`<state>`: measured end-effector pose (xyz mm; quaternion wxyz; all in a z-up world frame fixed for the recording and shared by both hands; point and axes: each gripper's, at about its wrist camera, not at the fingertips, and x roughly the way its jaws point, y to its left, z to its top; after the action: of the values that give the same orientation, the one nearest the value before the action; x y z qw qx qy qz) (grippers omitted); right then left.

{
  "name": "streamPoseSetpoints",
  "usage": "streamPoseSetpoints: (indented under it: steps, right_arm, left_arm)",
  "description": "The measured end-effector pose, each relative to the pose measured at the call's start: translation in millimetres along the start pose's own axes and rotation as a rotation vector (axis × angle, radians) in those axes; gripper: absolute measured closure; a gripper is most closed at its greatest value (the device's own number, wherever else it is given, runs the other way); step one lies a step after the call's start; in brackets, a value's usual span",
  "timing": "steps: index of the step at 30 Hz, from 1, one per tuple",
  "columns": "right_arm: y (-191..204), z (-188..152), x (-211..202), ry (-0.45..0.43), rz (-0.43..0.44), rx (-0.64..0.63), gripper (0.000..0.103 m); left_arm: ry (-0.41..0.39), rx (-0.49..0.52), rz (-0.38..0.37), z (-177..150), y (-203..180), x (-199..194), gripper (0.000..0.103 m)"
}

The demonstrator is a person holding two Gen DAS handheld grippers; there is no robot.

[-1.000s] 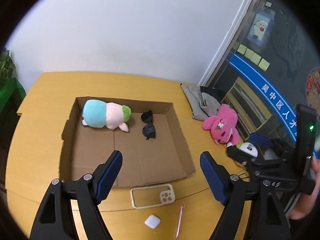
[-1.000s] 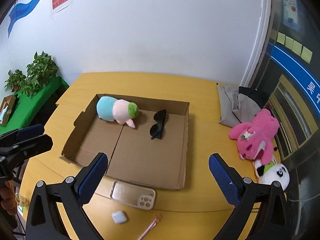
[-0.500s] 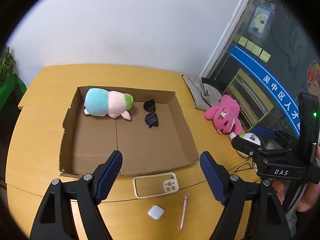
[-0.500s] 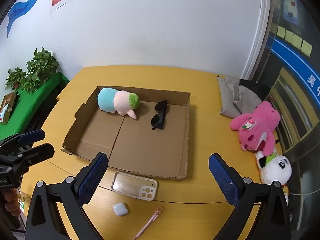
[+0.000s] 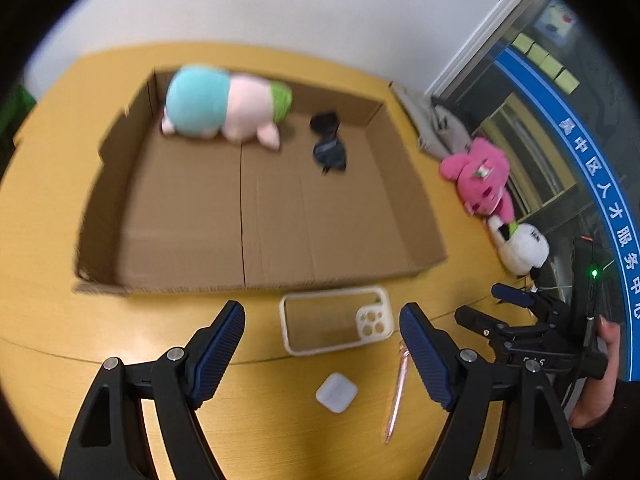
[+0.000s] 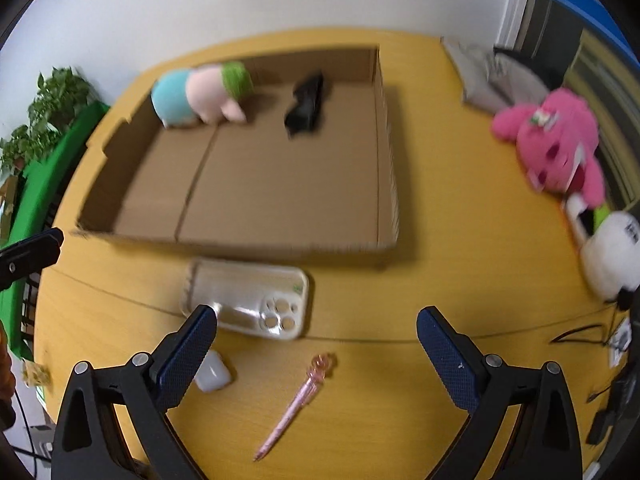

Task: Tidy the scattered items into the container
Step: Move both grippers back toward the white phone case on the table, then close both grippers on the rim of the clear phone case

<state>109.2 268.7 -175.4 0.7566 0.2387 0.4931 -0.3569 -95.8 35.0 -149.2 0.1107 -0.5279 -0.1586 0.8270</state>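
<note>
The cardboard box (image 5: 256,208) sat on the yellow desk (image 5: 44,320). Inside it, at the far side, lay a blue and pink plush toy (image 5: 224,106) and dark sunglasses (image 5: 328,142). Just outside the near wall lay a clear phone case (image 5: 336,320), and closer in were a small white earbud case (image 5: 336,392) and a pink pen (image 5: 398,396). To the right, well apart from the box, lay a pink plush bear (image 6: 554,140) touching a white plush panda (image 6: 608,256).

The left gripper (image 5: 322,344) was spread wide and held nothing. The right gripper (image 6: 316,348) was spread wide too, empty.

White Chinese letters ran along a blue band (image 5: 596,184), maybe a sign, too blurry to read fully.
</note>
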Motion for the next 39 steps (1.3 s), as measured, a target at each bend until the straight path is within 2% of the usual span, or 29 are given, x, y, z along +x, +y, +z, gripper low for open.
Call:
streamPoseSetpoints:
  steps: [6,10,12,14,16,18,20,21,23,24,27,28,30,31,32,36,39]
  right_arm:
    - [-1.4,-6.7,45.7,0.02,0.018,0.044,0.002]
    - [1.7,-6.5,71.1,0.052,0.022,0.063,0.006]
    - [4.7,-6.8,79.6,0.063,0.019,0.062,0.009]
    - [7.6,-6.7,86.5,0.067,0.006,0.064,0.014]
    - [9.0,-7.3,92.7,0.077,-0.011,0.069,0.021]
    - [9.2,-8.9,99.2,0.098,-0.023,0.072,0.028]
    - [10.0,-12.0,106.6,0.133,-0.035,0.066,0.041]
    - [10.2,-13.5,108.4,0.143,-0.038,0.064,0.045]
    - [9.8,-16.9,110.5,0.155,-0.048,0.072,0.052]
    - [9.3,-17.7,110.1,0.154,-0.049,0.079,0.054]
    - [7.9,-17.8,108.7,0.153,-0.042,0.09,0.068]
    - [7.6,-17.7,108.4,0.152,-0.032,0.092,0.076]
    - [6.6,-16.9,108.3,0.159,-0.03,0.098,0.082]
    - [5.4,-16.7,108.0,0.163,-0.049,0.166,0.088]
    - [4.1,-16.9,107.3,0.161,-0.094,0.322,0.094]
    - [3.7,-16.5,93.0,0.148,-0.089,0.346,0.096]
    - [11.8,-11.6,61.8,0.102,-0.08,0.335,0.096]
  left_arm:
    - [0.114,-0.013,-0.003,-14.6,17.5,62.5,0.026]
    - [0.139,-0.054,-0.03,-20.4,26.2,88.8,0.028]
    - [0.157,-0.075,-0.038,-21.9,29.3,102.2,0.034]
    - [0.174,-0.091,-0.042,-23.6,30.8,114.1,0.045]
    - [0.181,-0.098,-0.031,-23.8,31.6,122.1,0.051]
    - [0.188,-0.109,-0.014,-23.9,32.5,128.4,0.053]
    - [0.18,-0.107,-0.014,-23.1,30.8,131.1,0.057]
    - [0.18,-0.101,-0.011,-22.9,30.5,132.2,0.059]
    - [0.184,-0.09,0.002,-21.9,29.4,134.6,0.072]
    - [0.186,-0.089,0.006,-21.7,29.4,135.5,0.075]
    - [0.195,-0.089,0.023,-21.3,30.5,138.1,0.091]
    - [0.197,-0.092,0.028,-22.2,31.6,138.4,0.096]
    - [0.197,-0.1,0.032,-24.3,33.8,137.0,0.096]
    - [0.195,-0.099,0.039,-25.4,34.0,136.0,0.097]
    - [0.193,-0.095,0.046,-26.6,33.7,134.2,0.097]
    - [0.169,-0.083,0.037,-28.0,28.3,115.1,0.097]
    - [0.141,-0.067,0.036,-26.8,22.1,86.0,0.097]
